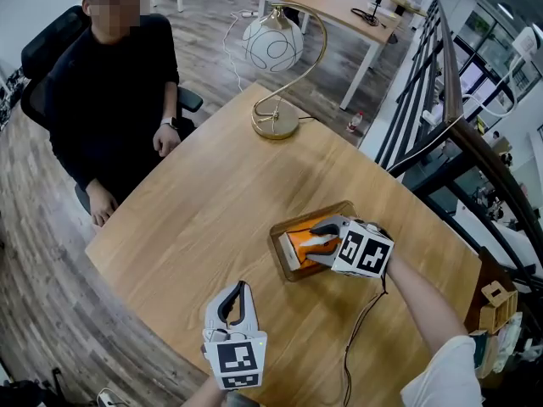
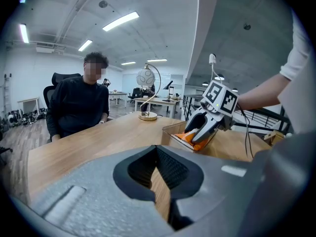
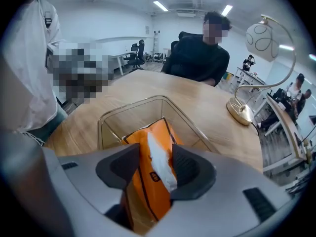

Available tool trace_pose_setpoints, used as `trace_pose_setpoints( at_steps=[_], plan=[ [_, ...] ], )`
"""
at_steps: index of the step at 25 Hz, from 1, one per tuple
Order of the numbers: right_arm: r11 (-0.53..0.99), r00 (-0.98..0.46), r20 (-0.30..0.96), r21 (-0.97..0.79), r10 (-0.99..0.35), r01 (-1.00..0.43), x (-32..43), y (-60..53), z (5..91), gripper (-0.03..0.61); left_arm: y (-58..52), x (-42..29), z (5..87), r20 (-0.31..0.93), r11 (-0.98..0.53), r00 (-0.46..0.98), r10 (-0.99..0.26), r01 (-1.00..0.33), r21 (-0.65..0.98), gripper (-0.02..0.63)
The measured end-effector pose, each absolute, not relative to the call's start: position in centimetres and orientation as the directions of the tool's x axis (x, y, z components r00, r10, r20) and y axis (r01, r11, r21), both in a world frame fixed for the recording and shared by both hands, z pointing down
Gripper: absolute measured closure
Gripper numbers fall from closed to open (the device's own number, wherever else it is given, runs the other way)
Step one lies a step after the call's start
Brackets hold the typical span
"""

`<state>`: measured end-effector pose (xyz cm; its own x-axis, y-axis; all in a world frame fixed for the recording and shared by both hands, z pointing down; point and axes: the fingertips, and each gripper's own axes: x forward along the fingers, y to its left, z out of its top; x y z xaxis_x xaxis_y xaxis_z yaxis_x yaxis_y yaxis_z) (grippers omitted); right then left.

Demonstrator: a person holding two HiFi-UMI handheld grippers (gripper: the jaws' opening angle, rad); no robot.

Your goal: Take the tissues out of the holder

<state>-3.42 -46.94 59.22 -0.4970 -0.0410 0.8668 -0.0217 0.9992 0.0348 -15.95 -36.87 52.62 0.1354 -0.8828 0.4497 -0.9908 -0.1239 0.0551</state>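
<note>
Reaching into the clear holder (image 3: 113,120) on the counter (image 1: 212,193), we pinch the orange tissue pack (image 3: 153,152) inside it with our right claw (image 1: 321,242); our left claw (image 1: 237,293) hangs nearby over the counter, pressed together and empty.

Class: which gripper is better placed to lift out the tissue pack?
Right: the right gripper has the orange tissue pack between its jaws inside the clear plastic holder; the left gripper hangs apart.
</note>
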Motion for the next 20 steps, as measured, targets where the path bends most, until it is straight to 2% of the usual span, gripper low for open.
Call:
trace_pose_setpoints(
  at_steps=[11, 20],
  plan=[
    [0.995, -0.453, 0.887, 0.099, -0.093, -0.012, -3.1, -46.8, 58.8, 0.456, -36.3, -16.2, 52.0, 0.442, -0.114, 0.127, -0.888, -0.992, 0.054, 0.607],
    [0.991, -0.447, 0.885, 0.134, -0.131, -0.025, -2.7, -46.8, 57.9, 0.486, -35.4, -16.8, 50.7, 0.426, -0.104, 0.114, -0.898, -0.994, 0.047, 0.607]
  ],
)
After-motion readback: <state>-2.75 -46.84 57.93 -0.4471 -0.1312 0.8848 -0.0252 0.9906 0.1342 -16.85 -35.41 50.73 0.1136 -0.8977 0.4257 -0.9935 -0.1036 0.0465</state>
